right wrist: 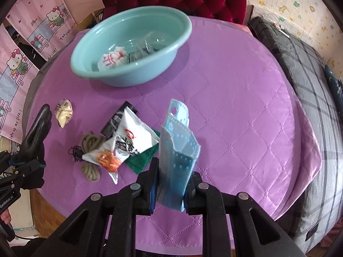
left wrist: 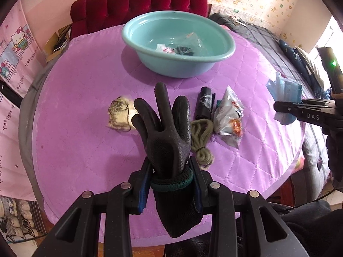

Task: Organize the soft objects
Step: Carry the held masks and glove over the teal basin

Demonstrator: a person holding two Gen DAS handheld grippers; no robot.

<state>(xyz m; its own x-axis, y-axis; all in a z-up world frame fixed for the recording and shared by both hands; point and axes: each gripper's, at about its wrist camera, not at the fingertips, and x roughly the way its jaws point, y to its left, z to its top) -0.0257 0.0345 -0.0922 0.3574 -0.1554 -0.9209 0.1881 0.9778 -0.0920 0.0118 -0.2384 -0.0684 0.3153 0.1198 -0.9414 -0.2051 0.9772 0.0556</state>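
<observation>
My left gripper (left wrist: 171, 167) is shut on a black work glove (left wrist: 167, 132) at its cuff, fingers pointing up, above the purple quilted table (left wrist: 85, 145). It also shows in the right wrist view (right wrist: 36, 132). My right gripper (right wrist: 173, 173) is shut on a blue face mask (right wrist: 178, 150) held upright over the table; it also shows in the left wrist view (left wrist: 285, 98). A teal basin (left wrist: 178, 42) at the far side holds a white-red packet (right wrist: 111, 60) and clear bags.
On the table lie a beige patterned pouch (left wrist: 120, 113), a black roll (left wrist: 203, 105), an olive rope coil (left wrist: 201, 141), a white snack packet (left wrist: 229, 117) and a green scouring pad (right wrist: 141, 158). A red chair (left wrist: 139, 6) stands behind; a bed (right wrist: 310, 107) is right.
</observation>
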